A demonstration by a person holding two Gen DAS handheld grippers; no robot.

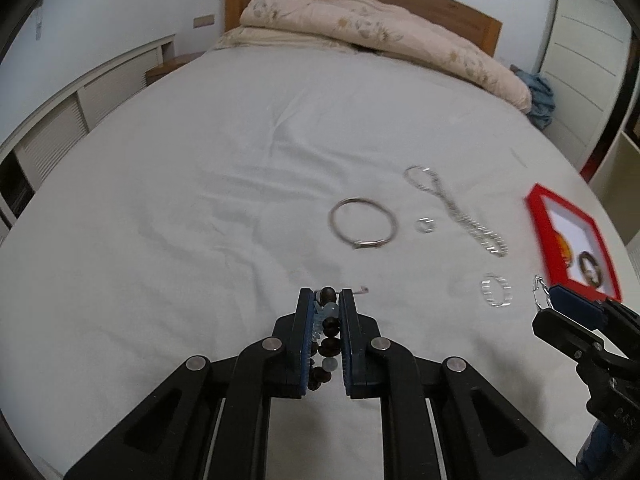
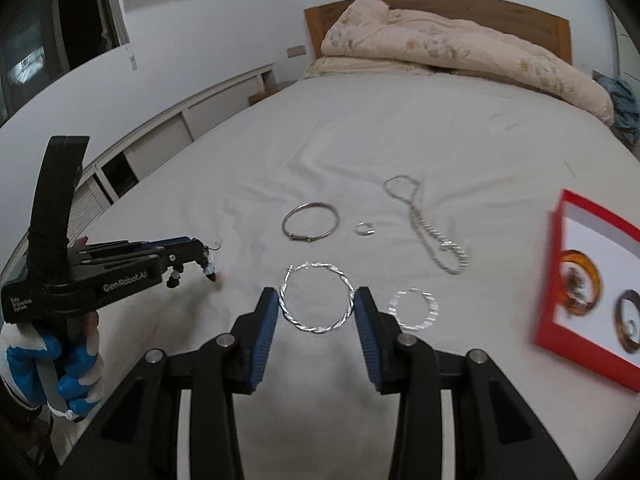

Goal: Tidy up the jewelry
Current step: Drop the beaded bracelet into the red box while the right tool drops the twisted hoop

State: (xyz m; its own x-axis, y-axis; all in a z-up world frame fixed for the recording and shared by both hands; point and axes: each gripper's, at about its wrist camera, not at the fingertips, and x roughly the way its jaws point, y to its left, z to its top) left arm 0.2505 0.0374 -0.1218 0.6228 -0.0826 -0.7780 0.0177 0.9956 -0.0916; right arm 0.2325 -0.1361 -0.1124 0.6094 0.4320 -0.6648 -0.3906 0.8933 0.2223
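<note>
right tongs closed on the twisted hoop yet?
No: the right tongs are open, pads on either side of the twisted silver hoop.

two handheld grippers, low and level.
left gripper (image 1: 325, 300) pinched nearly closed, gloved hand (image 2: 60, 360) at seven o'clock; right gripper (image 2: 316, 304) spread wide, pointing twelve o'clock.

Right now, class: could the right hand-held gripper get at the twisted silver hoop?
Probably yes. The right hand-held gripper is open, its fingers either side of the twisted silver hoop, with nothing between them; the left one is off to the side.
</note>
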